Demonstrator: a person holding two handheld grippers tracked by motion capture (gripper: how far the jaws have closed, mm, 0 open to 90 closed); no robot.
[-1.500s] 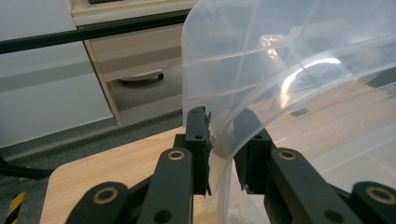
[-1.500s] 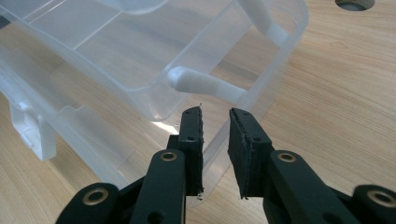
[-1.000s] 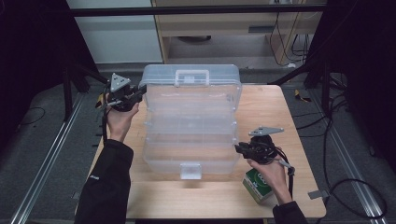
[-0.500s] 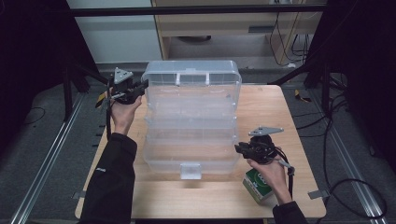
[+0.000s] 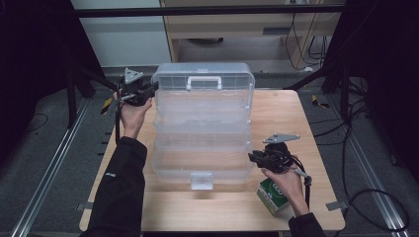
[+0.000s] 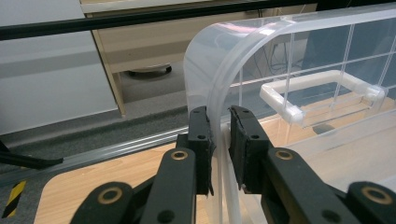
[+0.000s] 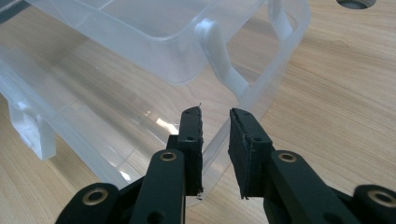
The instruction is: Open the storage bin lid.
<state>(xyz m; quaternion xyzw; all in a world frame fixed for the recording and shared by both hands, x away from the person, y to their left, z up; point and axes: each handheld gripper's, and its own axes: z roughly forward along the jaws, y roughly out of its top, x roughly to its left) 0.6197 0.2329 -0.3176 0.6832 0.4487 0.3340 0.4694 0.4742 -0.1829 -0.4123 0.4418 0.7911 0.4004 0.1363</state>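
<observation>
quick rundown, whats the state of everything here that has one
storage box: open, tiers fanned out, lid upright at the far end
handle: on the lid, untouched
front latch: undone
left gripper: jaws astride the lid's edge
right gripper: jaws astride the bottom tray's rim
green carton: lying on the table, partly under the right hand

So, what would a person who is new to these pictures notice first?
The big clear plastic organizer box fills the middle of the wooden table, its tiers fanned open, a white handle at its far end. The left gripper holds the rim of the far lid section between its jaws, while the right gripper straddles the near right corner. A green and white carton lies under the right hand.
</observation>
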